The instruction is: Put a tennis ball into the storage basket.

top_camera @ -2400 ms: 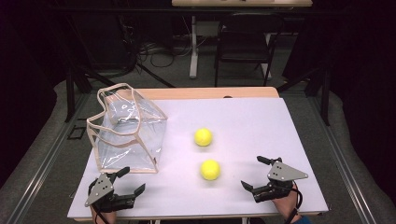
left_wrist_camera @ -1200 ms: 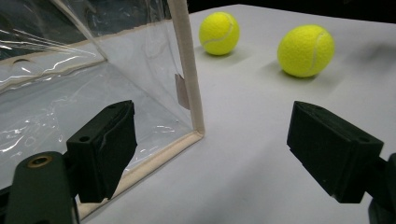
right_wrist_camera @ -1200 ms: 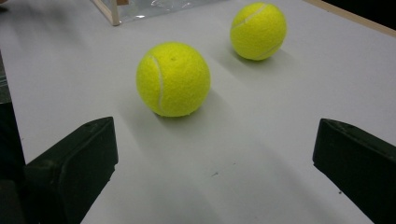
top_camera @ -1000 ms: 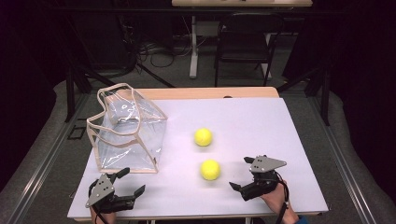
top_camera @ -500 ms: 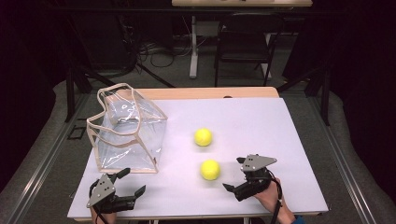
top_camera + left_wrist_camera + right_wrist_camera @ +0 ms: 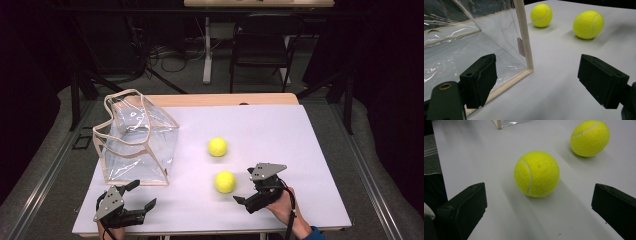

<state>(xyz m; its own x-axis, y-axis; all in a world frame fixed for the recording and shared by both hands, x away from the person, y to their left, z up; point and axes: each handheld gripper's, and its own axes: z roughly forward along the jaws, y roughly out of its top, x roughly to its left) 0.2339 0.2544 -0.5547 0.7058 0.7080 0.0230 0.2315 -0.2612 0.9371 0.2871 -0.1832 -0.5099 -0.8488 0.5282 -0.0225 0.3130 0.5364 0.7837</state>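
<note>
near ball: yellow tennis ball (image 6: 225, 182) on the desk, front-centre, just left of right tool; in right gripper view it sits (image 6: 536, 173) between the two jaws, farther out than them, not touched
right tool: (image 6: 248, 190) jaws wide apart, nothing held, pointed at near ball from its right, low over desk; grey plate on top, person's hand behind it at bottom edge
far ball: 2nd yellow tennis ball (image 6: 218, 147), just beyond near ball, apart from it; also in right gripper view upper right (image 6: 590, 138)
both balls: seen in left gripper view upper right, near one (image 6: 588, 24), far one (image 6: 541, 15)
left tool: (image 6: 144, 196) jaws wide apart, empty, front-left of desk, just in front of bag's near corner; no contact w/ bag
bag: clear plastic tote w/ beige trim (image 6: 136, 142), standing upright, mouth open to top, left side of desk, well apart from balls; its near corner edge (image 6: 525, 45) stands between left tool's jaws in view, farther out
desk: white top (image 6: 300, 150), wood strip at far edge
bkgd: dark room, chair (image 6: 262, 47) behind desk
</note>
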